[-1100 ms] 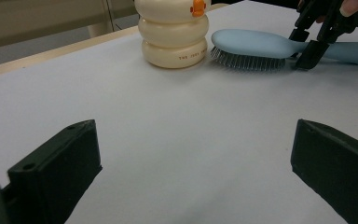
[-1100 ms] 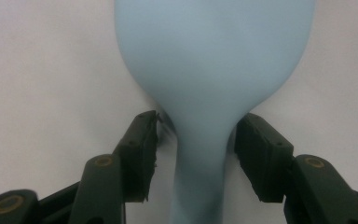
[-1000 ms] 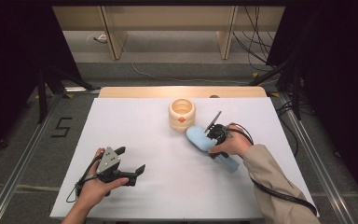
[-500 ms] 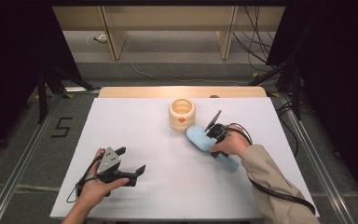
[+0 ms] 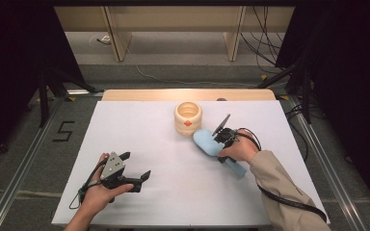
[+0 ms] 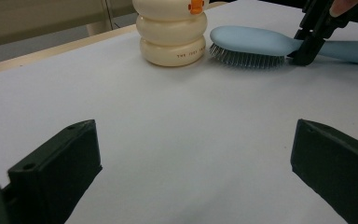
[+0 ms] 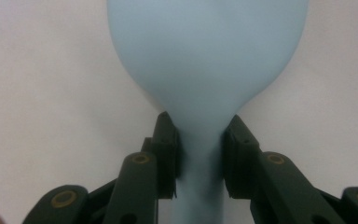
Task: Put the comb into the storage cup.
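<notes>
The right gripper (image 5: 220, 138) has just been closing, and its 2 jaws now pinch the neck of the light blue hairbrush (image 5: 208, 143), where the handle meets the head. The hairbrush lies bristles down on the white table (image 5: 149, 130), just beside the cream jar (image 5: 188, 117). The left gripper (image 5: 136, 169) rests low on the near left part of the table, its jaws spread wide with nothing between them.
</notes>
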### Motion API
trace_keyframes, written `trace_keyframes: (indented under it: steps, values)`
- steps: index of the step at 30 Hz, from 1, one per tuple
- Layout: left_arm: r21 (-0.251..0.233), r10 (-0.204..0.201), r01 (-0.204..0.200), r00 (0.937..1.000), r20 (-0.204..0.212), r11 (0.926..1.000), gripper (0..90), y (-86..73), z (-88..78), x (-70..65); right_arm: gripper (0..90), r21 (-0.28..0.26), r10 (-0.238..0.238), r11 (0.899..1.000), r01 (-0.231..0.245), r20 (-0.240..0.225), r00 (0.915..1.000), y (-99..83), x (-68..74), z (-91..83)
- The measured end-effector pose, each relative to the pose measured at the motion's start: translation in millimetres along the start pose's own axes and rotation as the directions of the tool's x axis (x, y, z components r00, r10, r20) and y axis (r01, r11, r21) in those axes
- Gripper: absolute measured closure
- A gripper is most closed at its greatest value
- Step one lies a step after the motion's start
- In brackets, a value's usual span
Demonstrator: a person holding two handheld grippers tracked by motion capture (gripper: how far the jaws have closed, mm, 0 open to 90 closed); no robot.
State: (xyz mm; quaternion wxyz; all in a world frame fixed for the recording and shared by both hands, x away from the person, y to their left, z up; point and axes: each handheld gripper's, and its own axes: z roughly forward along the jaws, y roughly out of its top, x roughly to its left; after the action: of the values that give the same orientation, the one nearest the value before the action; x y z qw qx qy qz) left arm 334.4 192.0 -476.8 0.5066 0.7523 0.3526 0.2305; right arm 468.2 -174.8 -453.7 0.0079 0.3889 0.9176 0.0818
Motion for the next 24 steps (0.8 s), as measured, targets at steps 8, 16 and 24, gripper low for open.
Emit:
trace_keyframes:
  steps: [8, 16, 24]
  values:
    - [0.001, 0.0, 0.0, 1.0, 0.0, 1.0, 0.9, -0.2, 0.1, -0.5, 70.4, -0.022, 0.009, 1.0, -0.009, 0.001, 1.0, -3.3, -1.6, -0.4]
    - [0.002, 0.0, -0.001, 1.0, 0.001, 1.0, 0.9, -0.2, 0.4, -0.8, 70.4, -0.034, 0.026, 0.999, -0.026, -0.002, 0.9996, -8.4, -5.4, -3.8]
    - [0.001, 0.0, 0.0, 1.0, 0.001, 1.0, 0.9, -0.2, 0.5, -1.3, 70.4, -0.073, 0.034, 0.997, -0.035, -0.013, 0.9993, -13.0, -7.3, -9.9]
